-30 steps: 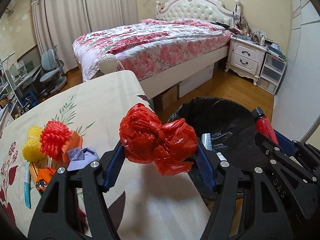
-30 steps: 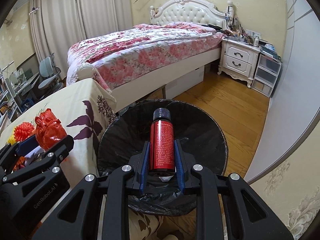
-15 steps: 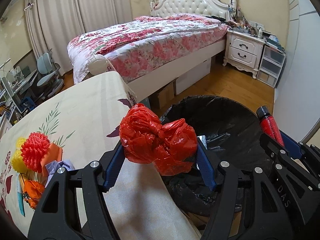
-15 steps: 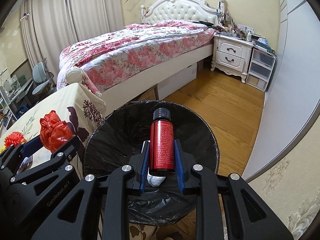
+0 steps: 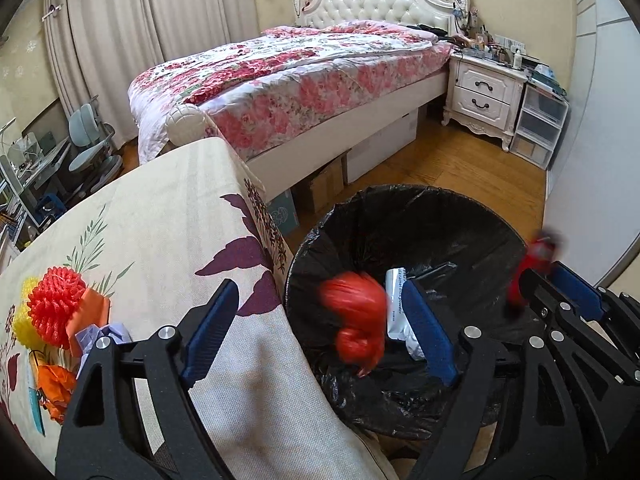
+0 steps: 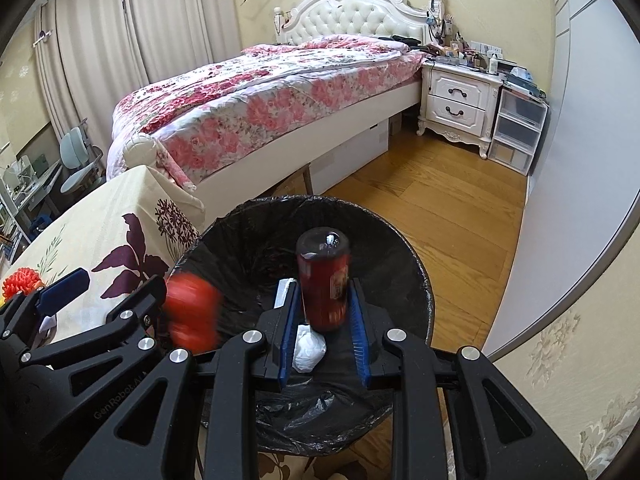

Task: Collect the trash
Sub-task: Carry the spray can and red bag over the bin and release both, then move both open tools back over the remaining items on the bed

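Two grippers hang over the black-lined trash bin point(image 5: 412, 216), and both sets of jaws are opening. My left gripper point(image 5: 316, 332) stands wide, its blue pads well apart with nothing pressed between them. I see the red plastic bag point(image 5: 358, 320) as a motion-blurred ball between the pads, nearer the right-hand one, clear of both and over the mouth of the bin. From the right wrist view the same red blur point(image 6: 192, 312) sits just beside the left gripper's finger at the bin's left rim.

My right gripper point(image 6: 322, 320) is parted only narrowly. I see the red bottle point(image 6: 323, 280) with its dark cap between the blue pads, tilted and slightly blurred, with a thin gap showing on each side, so the pads no longer press on it. It too is over the bin. In the left wrist view that bottle point(image 5: 532, 268) shows as a red smear at the right gripper's tip.

Down in the bin lie a white packet point(image 5: 398, 312) and a crumpled white wad point(image 6: 308, 348). On the flowered cloth of the table point(image 5: 160, 216) beside the bin, red and yellow mesh balls point(image 5: 54, 312) and orange scraps point(image 5: 54, 388) lie at the left edge.
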`<state>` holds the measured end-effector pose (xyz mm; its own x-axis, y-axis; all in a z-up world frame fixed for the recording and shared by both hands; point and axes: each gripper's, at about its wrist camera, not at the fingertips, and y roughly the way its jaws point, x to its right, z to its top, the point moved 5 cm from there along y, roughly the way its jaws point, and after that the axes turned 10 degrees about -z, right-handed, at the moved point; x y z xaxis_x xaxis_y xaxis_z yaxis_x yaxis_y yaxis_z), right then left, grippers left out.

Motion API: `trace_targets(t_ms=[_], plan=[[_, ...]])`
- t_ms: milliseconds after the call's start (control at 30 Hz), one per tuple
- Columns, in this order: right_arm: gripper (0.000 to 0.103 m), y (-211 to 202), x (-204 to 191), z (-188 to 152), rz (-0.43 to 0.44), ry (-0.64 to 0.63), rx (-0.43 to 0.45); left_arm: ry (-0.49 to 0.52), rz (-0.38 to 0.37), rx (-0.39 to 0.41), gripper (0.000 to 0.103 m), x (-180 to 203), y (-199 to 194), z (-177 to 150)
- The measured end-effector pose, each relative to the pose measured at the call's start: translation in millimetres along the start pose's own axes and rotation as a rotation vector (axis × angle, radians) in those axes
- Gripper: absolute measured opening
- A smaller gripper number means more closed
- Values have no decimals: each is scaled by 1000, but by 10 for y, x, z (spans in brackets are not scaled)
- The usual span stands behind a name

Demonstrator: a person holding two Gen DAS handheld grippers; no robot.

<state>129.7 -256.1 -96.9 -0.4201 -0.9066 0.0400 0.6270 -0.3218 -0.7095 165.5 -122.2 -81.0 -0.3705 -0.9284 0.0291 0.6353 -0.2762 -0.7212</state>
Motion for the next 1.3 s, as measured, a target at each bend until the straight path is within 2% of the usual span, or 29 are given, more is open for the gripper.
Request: trace_targets(t_ms=[200,267,567,767,967,1300], plan=[[43,-24,54,1,-20,15,10,-5,8,21,90,-11,-50,-1],[51,-26,85,0,-28,23,13,-11,13,17,91,-33,-54,-4],[63,-100,107,-21,-51,14,25,-5,92,41,92,-138,-262,-59],[69,-236,18,-30,-43,-12,47,-37,115,59,92,-318,-508,-122],[69,-380,-143,-86,-15,-51,61,-59,163,92,92,-566,-800,-226],[69,-621,-535,-250,66,-125,61,-148,235,98,92,-1120,-1187,-549]])
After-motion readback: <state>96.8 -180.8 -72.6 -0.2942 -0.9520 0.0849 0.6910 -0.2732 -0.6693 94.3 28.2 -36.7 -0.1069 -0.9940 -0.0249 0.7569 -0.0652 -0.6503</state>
